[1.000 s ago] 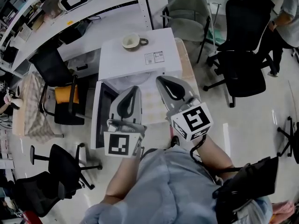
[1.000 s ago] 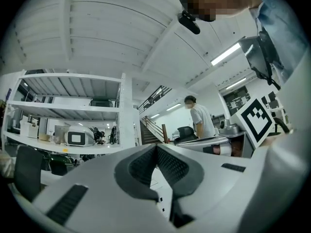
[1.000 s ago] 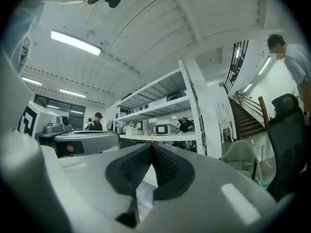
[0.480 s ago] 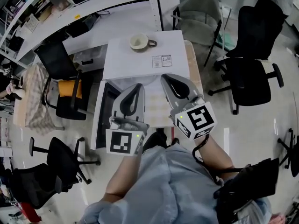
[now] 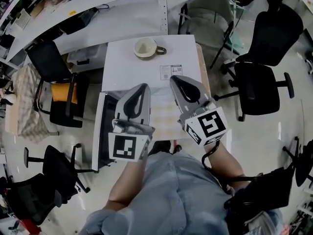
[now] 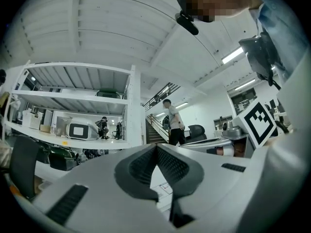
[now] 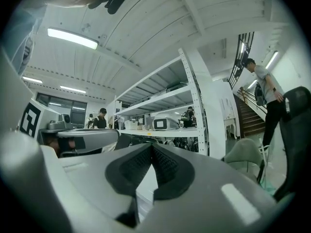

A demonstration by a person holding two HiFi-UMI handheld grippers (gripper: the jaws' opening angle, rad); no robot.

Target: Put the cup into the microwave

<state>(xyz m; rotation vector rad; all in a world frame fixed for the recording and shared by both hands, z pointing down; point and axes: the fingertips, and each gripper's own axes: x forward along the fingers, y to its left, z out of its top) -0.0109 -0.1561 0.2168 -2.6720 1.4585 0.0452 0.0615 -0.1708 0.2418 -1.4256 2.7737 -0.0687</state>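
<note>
A cream cup (image 5: 145, 47) with a dark handle stands on the far part of the white microwave's top (image 5: 146, 70). The microwave's dark door (image 5: 105, 131) hangs open at the left. My left gripper (image 5: 144, 86) and right gripper (image 5: 174, 79) are side by side above the microwave's front edge, well short of the cup. Both point level toward it. In the left gripper view the left gripper (image 6: 156, 146) has its jaws together with nothing between them. The right gripper (image 7: 151, 145) is likewise shut and empty in its own view. The cup does not show in either gripper view.
A black office chair (image 5: 259, 82) stands to the right and a grey chair (image 5: 205, 9) behind the microwave. At the left is a black chair with an orange cushion (image 5: 61, 92). A long white bench (image 5: 112, 18) runs behind. People stand far off near the stairs (image 6: 172, 123).
Both grippers have moved forward a little toward the microwave, still shut. The microwave top and cup now sit slightly lower and nearer in the head view.
</note>
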